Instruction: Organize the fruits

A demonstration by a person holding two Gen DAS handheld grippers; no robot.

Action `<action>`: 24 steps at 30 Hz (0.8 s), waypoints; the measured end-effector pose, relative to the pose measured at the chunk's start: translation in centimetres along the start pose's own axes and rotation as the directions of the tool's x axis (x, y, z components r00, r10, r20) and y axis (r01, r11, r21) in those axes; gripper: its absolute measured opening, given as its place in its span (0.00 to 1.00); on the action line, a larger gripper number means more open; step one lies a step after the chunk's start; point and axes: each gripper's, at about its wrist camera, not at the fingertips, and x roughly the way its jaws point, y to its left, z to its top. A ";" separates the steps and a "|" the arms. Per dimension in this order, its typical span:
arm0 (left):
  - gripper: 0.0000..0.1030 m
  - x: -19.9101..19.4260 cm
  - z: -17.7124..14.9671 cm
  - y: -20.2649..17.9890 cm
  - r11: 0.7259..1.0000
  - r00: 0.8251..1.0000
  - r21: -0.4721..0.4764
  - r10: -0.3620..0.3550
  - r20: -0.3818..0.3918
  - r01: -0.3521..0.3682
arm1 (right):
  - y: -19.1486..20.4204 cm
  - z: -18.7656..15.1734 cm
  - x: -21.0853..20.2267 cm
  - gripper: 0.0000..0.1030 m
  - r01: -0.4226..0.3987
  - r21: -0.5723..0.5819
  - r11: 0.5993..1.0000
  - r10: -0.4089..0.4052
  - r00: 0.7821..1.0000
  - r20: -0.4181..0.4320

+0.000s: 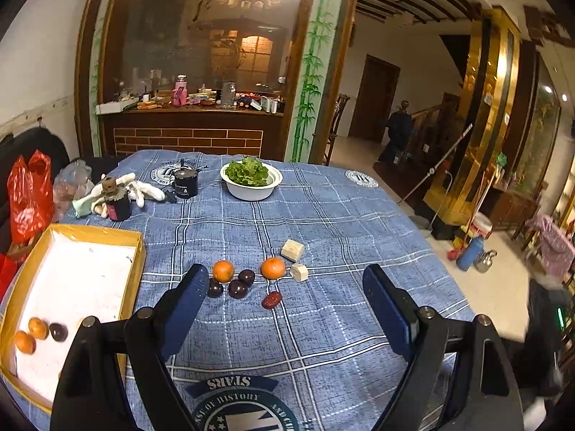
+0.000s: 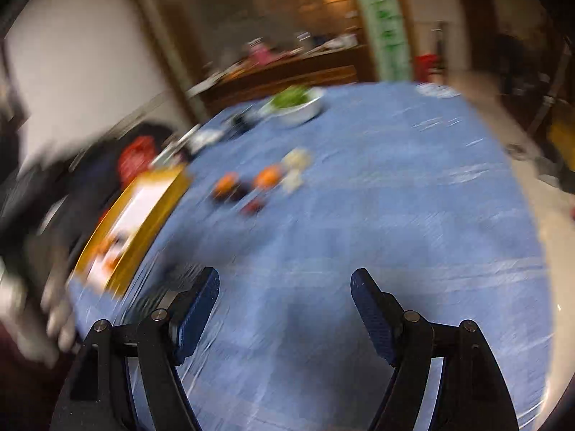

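In the left wrist view, two oranges [image 1: 223, 270] [image 1: 273, 268], three dark plums [image 1: 238, 288] and a red date [image 1: 271, 300] lie together on the blue checked tablecloth [image 1: 323, 323]. A yellow-rimmed white box [image 1: 140, 248] at the left holds two oranges [image 1: 31, 335] and a plum [image 1: 58, 332]. My left gripper [image 1: 285, 280] is open and empty, just short of the fruit cluster. My right gripper [image 2: 285, 285] is open and empty over bare cloth. Its view is motion-blurred, with the fruit cluster [image 2: 248, 185] far ahead and the box [image 2: 133, 230] at the left.
Two pale cubes [image 1: 293, 250] [image 1: 299, 272] lie right of the fruit. A white bowl of greens [image 1: 251, 178], two dark cups [image 1: 185, 181] [image 1: 116, 201], white gloves [image 1: 142, 188] and a red bag [image 1: 30, 194] sit at the far and left sides. The table's right edge drops to the floor.
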 end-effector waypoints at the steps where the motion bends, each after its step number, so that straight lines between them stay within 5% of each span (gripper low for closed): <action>1: 0.84 0.3 -0.2 -0.1 1.000 1.000 0.018 0.005 0.002 -0.005 | 0.8 -1.1 -0.3 0.78 0.003 -0.020 1.000 -0.003 1.000 -0.010; 5: 0.85 1.1 -0.6 0.1 0.998 1.000 0.055 0.023 0.021 -0.024 | -2.6 -4.1 -1.7 0.78 0.207 -0.045 0.977 -0.210 0.976 -0.063; 8: 0.85 2.3 -0.7 1.1 0.999 1.000 0.050 0.016 -0.007 -0.016 | -9.2 -3.9 -3.3 0.78 0.354 0.119 0.927 -0.343 0.933 -0.108; 11: 0.85 3.5 -1.0 3.3 0.999 0.997 -0.028 0.018 -0.073 -0.020 | -13.8 -1.0 -6.1 0.78 0.290 0.322 0.901 -0.293 0.955 -0.041; 14: 0.85 4.6 -1.4 5.5 0.994 0.988 -0.075 0.067 -0.138 -0.078 | -14.1 2.1 -5.7 0.78 0.231 0.352 0.907 -0.254 0.967 0.022; 18: 0.85 6.2 -2.0 6.7 0.993 0.974 -0.066 0.085 -0.210 -0.101 | -13.1 5.6 2.0 0.77 0.145 0.355 0.924 -0.144 0.989 -0.029; 21: 0.85 8.2 -1.9 7.0 0.997 0.964 -0.039 0.057 -0.261 -0.070 | -11.9 7.7 7.5 0.66 0.123 0.331 0.935 -0.100 0.991 -0.084; 24: 0.62 10.0 -1.5 7.2 0.998 0.957 -0.024 0.046 -0.286 -0.055 | -11.0 10.6 12.0 0.65 0.104 0.320 0.942 -0.078 0.993 -0.091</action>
